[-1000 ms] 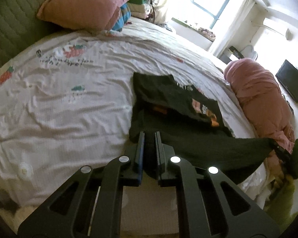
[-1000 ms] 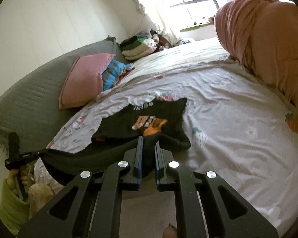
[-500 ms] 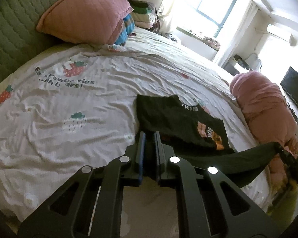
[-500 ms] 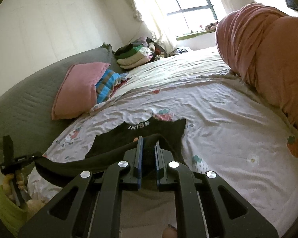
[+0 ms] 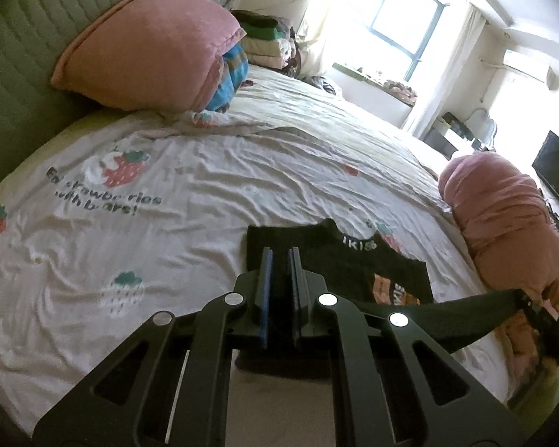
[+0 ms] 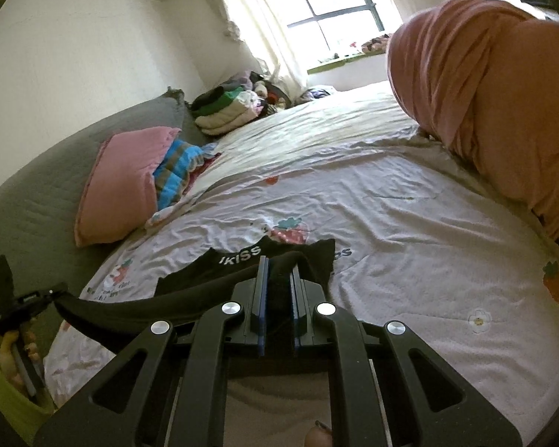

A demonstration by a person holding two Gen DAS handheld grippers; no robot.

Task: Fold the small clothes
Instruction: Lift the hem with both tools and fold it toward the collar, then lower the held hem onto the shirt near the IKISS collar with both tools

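My left gripper [image 5: 279,257] is pinched tight on one end of the black shirt's [image 5: 339,260] hem. My right gripper [image 6: 278,266] pinches the other end. The hem stretches sideways between them, above the bed sheet [image 5: 205,171]. The rest lies flat just past my fingers, collar pointing away. Only the left view shows the orange picture [image 5: 391,290].
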